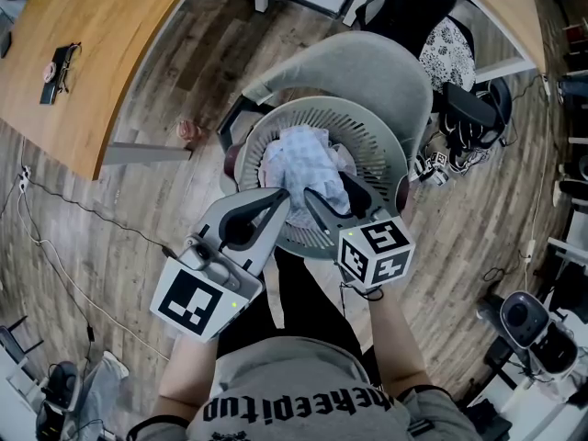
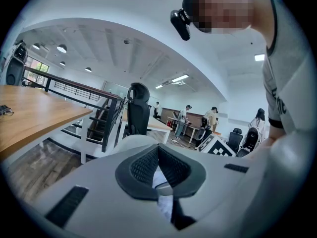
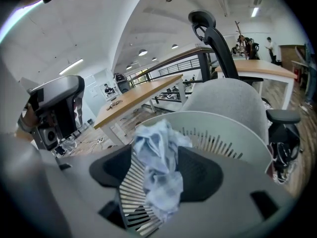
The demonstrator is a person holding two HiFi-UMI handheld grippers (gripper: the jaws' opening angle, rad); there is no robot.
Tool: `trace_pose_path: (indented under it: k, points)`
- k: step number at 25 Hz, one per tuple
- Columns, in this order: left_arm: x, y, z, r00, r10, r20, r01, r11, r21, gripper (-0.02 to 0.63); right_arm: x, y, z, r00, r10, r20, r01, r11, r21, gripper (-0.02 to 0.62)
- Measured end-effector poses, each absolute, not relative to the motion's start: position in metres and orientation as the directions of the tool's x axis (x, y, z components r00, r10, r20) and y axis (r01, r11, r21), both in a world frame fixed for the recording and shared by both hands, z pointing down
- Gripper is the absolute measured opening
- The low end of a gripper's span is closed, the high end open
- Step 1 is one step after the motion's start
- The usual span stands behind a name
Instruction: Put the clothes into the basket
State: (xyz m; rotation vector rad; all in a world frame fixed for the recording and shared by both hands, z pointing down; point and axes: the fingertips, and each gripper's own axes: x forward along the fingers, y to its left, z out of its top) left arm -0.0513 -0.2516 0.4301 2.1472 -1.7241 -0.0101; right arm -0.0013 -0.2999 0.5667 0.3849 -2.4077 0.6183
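A crumpled pale blue-and-white garment (image 1: 299, 159) lies in a round slatted grey basket (image 1: 386, 136) standing on a grey office chair (image 1: 367, 62). My right gripper (image 1: 333, 196) reaches over the basket's near rim with its jaws wide apart. In the right gripper view the garment (image 3: 158, 167) hangs loose in the gap of that gripper (image 3: 156, 175), inside the basket (image 3: 233, 128). My left gripper (image 1: 280, 196) sits at the near rim beside the garment, its dark pads meeting at the tips (image 2: 158, 150). Something pale shows behind them.
A curved wooden table (image 1: 83, 44) stands at the upper left with a small dark item on it. Shoes and a black bag (image 1: 459, 127) lie right of the chair. Cables run over the wooden floor at the left (image 1: 64, 209). More chairs and equipment crowd the right edge.
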Motion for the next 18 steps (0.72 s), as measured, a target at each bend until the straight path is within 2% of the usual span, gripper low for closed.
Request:
trace_pose_path:
  k: [12, 15, 18]
  points:
    - [-0.051, -0.247, 0.422, 0.245, -0.944, 0.223, -0.943, -0.179, 0.281, 0.014, -0.008, -0.303, 0.541, -0.805, -0.158, 0.572, -0.411, 0.843, -0.346, 0.269]
    - [-0.048, -0.245, 0.418, 0.253, -0.942, 0.22, -0.942, -0.189, 0.277, 0.014, -0.006, -0.302, 0.531, -0.82, -0.171, 0.547, -0.412, 0.839, -0.355, 0.206]
    - [-0.047, -0.247, 0.413, 0.272, -0.939, 0.21, -0.939, -0.211, 0.271, 0.014, -0.004, -0.306, 0.516, -0.833, -0.215, 0.51, -0.426, 0.838, -0.342, 0.103]
